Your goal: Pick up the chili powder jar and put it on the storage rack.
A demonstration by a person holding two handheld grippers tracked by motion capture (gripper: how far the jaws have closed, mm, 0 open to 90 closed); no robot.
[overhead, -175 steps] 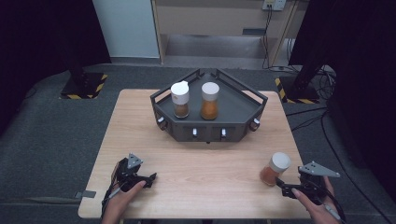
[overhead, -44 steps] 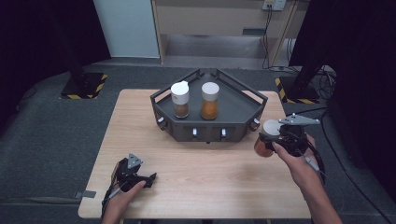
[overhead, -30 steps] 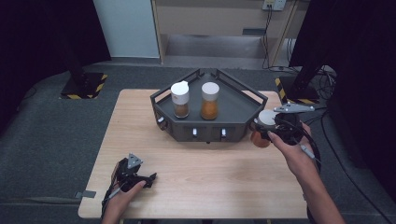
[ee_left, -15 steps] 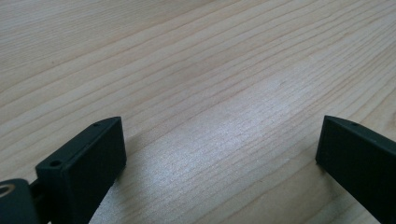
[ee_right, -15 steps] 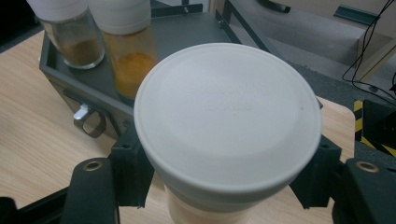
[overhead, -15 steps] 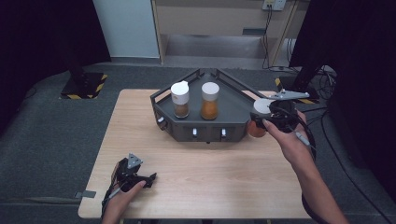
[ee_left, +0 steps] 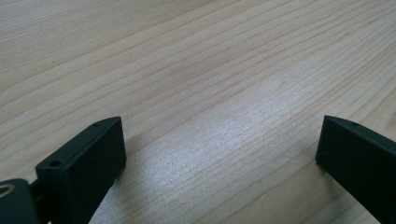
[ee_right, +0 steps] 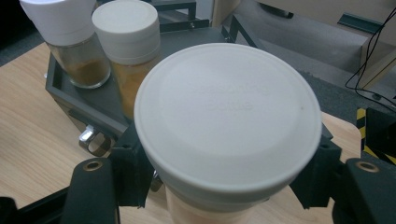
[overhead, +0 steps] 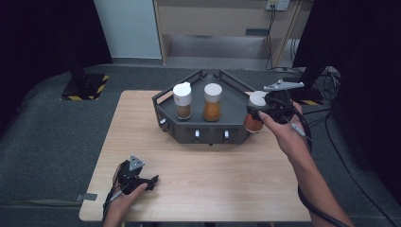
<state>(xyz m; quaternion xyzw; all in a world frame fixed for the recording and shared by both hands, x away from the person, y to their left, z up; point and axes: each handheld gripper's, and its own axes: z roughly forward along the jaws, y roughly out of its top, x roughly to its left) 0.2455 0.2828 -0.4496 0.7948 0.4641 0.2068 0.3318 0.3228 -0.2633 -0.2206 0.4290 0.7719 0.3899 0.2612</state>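
At the right edge of the dark grey angular metal tray (overhead: 236, 101), I have my right gripper (overhead: 265, 111) pinching a glass spice jar with a white round lid and reddish-orange powder (overhead: 254, 116). The jar is upright and lifted off the light wooden table (overhead: 198, 179), hanging just beside the tray's right wall. In the right gripper view, the black jaws press on the jar from both sides, just under the white lid (ee_right: 228, 123).

Inside the tray I see two more jars standing side by side: a white-capped jar of brown spice (overhead: 182, 100) and a white-capped jar of orange-yellow spice (overhead: 212, 102).

Near the table's front left corner, my left gripper (overhead: 142, 182) rests low on the wood, well apart from the tray. Its jaws are spread wide with only bare wood grain between them.
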